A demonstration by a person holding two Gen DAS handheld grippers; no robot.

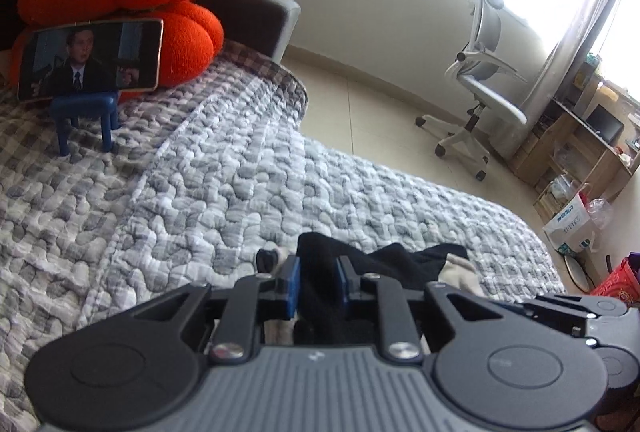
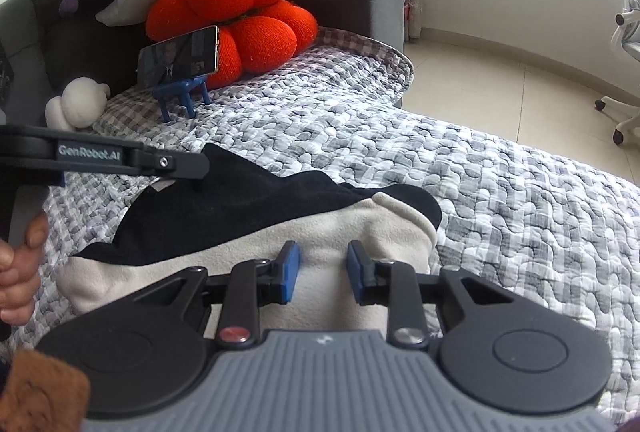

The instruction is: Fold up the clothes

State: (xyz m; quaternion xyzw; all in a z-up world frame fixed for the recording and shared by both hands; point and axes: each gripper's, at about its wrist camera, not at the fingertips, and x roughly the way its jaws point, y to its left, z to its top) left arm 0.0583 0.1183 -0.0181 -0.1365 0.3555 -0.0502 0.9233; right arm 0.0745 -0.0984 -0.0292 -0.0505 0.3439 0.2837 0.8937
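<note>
A black and cream fleece garment (image 2: 248, 207) lies bunched on the grey quilted bed cover (image 2: 500, 191). My left gripper (image 1: 318, 264) is shut on a fold of the garment's black cloth (image 1: 384, 264), which fills the gap between its blue pads. In the right wrist view the left gripper (image 2: 196, 167) comes in from the left and holds a raised black corner, with a person's hand (image 2: 20, 264) on its handle. My right gripper (image 2: 323, 268) sits low over the cream part (image 2: 360, 228), its pads closed in on a cream ridge.
A phone (image 2: 180, 59) on a blue stand (image 2: 180, 95) plays video in front of an orange pumpkin cushion (image 2: 248, 3). A white plush toy (image 2: 76, 103) lies to its left. Beyond the bed's edge are pale floor tiles (image 1: 380, 103), an office chair (image 1: 476, 83) and shelves (image 1: 580, 143).
</note>
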